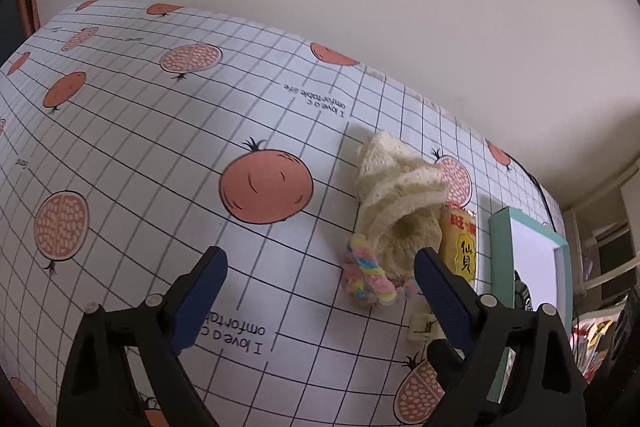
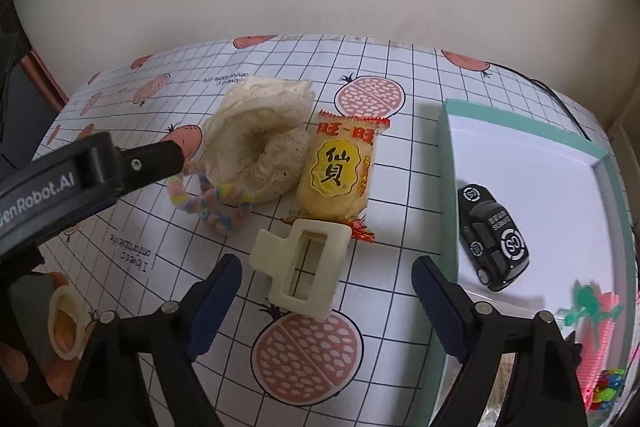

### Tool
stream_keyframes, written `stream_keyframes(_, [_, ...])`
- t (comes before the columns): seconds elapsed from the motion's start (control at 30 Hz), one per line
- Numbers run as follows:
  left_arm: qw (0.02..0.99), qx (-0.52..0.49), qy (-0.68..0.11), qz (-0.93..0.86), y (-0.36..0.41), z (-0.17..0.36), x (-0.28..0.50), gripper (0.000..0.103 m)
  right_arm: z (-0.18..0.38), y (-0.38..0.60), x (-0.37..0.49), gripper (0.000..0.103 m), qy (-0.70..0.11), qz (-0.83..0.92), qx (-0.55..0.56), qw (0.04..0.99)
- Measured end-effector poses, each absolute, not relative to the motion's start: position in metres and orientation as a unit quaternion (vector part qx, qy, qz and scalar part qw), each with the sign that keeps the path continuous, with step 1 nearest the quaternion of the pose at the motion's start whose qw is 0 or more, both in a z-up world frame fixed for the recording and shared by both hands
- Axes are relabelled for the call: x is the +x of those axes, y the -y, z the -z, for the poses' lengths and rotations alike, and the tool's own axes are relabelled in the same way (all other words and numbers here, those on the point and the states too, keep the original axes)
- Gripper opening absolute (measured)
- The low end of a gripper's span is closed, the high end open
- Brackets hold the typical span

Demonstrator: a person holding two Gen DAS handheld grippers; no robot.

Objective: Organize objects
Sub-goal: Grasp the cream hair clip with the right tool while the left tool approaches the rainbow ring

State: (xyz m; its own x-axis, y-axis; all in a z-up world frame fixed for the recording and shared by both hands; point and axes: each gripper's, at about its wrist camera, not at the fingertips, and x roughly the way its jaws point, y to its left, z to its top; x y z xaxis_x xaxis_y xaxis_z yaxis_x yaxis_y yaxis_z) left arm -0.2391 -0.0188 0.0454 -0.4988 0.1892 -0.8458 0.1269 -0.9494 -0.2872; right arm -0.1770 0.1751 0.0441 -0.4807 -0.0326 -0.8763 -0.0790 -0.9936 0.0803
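My left gripper [image 1: 320, 259] hangs open over the bare tablecloth, nothing between its fingers; its right finger [image 1: 440, 291] is close to a pastel braided cord [image 1: 364, 275] tied to a cream knitted pouch [image 1: 400, 195]. My right gripper [image 2: 326, 267] is open just short of a cream hair claw clip [image 2: 316, 227], without touching it. Beyond the clip lie a yellow snack packet [image 2: 338, 175], the knitted pouch [image 2: 256, 143] and its cord [image 2: 208, 203]. One finger [image 2: 160, 159] of the left gripper reaches the cord from the left.
A teal-rimmed white box [image 2: 448, 187] at the right holds a black toy car [image 2: 494, 231]. Colourful small items [image 2: 600, 311] lie at the far right. A hand [image 2: 60, 327] shows at lower left. The pomegranate-print cloth [image 1: 160, 147] ends at a plain wall.
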Motion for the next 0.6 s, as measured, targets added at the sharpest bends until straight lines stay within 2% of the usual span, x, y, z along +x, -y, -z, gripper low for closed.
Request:
stream_keyframes(0.13, [0.028, -0.502, 0.151, -0.851, 0.011, -0.042, -0.240, 0.093, -0.041, -0.174, -0.180, 0.084, -0.054, -0.858, -0.511, 0.011])
stream_keyframes(0.2, [0.030, -0.505, 0.148, -0.850, 0.008, -0.040, -0.240, 0.075, -0.039, -0.174, -0.181, 0.082, -0.055, -0.857, -0.512, 0.010])
stream_keyframes(0.33, [0.033, -0.511, 0.143, -0.847, 0.005, -0.035, -0.241, 0.072, -0.037, -0.175, -0.182, 0.080, -0.054, -0.856, -0.514, 0.009])
stream_keyframes(0.43, [0.035, -0.512, 0.140, -0.847, 0.003, -0.033, -0.241, 0.065, -0.036, -0.175, -0.183, 0.076, -0.055, -0.855, -0.515, 0.008])
stream_keyframes(0.53, [0.038, -0.512, 0.134, -0.847, 0.000, -0.033, -0.241, 0.059, -0.035, -0.176, -0.185, 0.070, -0.052, -0.855, -0.515, 0.007])
stream_keyframes(0.6, [0.040, -0.513, 0.133, -0.847, -0.001, -0.032, -0.240, 0.050, -0.035, -0.177, -0.185, 0.061, -0.052, -0.854, -0.517, 0.006])
